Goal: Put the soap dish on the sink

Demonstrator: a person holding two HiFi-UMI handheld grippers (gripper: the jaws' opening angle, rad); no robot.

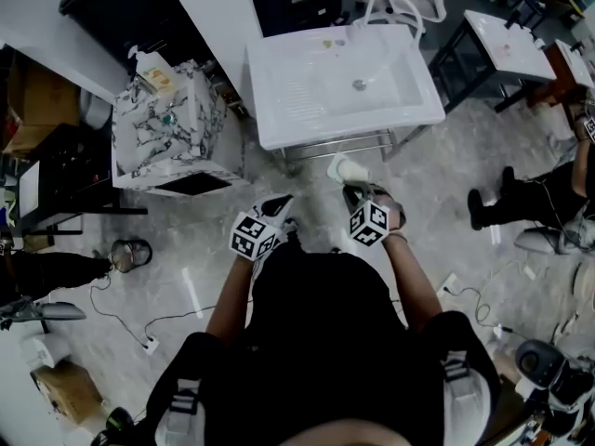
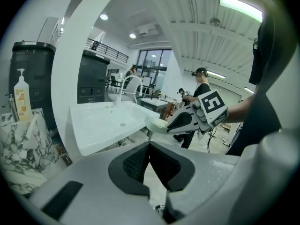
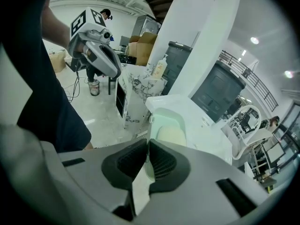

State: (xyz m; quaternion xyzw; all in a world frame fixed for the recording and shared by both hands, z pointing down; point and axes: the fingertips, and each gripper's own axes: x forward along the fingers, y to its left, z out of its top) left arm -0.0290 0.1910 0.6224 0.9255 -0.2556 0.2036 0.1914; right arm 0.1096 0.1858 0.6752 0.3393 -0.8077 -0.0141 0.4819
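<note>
The right gripper (image 3: 146, 153) is clamped on the rim of the pale green soap dish (image 3: 169, 124), held in the air just before the sink's (image 1: 267, 110) front edge. The left gripper's (image 2: 149, 148) 2 jaws are pressed together, holding nothing.

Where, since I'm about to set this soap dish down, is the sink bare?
The sink is bare along its front rim and across the ribbed left side beside the drain. Its back rim carries a few small bits. The marbled cabinet top beside it is crowded.
</note>
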